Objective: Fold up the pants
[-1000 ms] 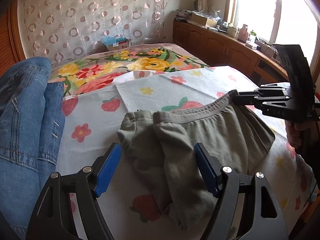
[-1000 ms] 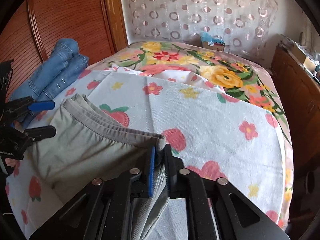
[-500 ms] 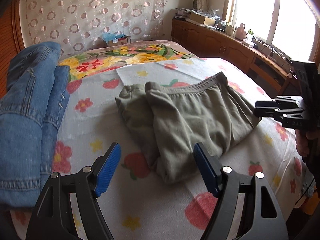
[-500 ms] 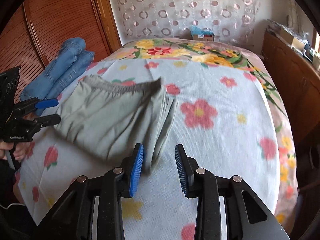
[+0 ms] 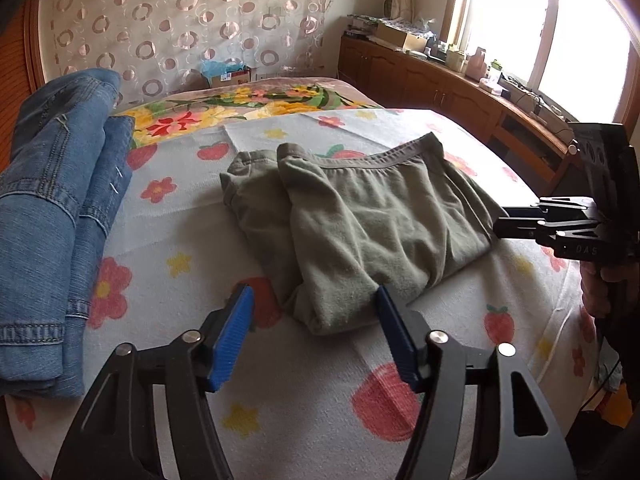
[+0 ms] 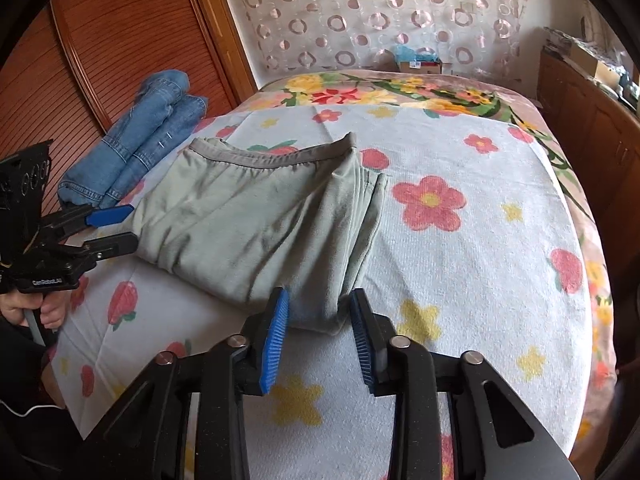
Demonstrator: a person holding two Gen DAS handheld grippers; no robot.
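Pants (image 5: 360, 224), olive-grey and already folded into a thick bundle, lie in the middle of both views on a flowered sheet (image 5: 304, 432) spread over the bed. The waistband runs along the far edge, toward the top of each frame, and the folded near corner points down toward the cameras. The bundle's longer side runs from lower centre up toward the waistband.

In the left wrist view the left gripper (image 5: 314, 332) sits at the bottom centre, its blue pads set apart and closing, with the near corner of the pants showing in the gap ahead of them; the pads do not press the cloth. The right gripper (image 6: 318, 338) fills the bottom of the right wrist view, jaws narrower and also closing, the other near corner of the bundle just ahead of and partly between its pads, not visibly pinched. Neither tool holds anything.

Both grippers face the same near edge from opposite ends, so each is about equally close to its own corner. Judging by this, any further fold would carry that near edge up the frame toward the waistband. Folded jeans (image 5: 52, 216) lie at the left of the frame, apart from the pants.
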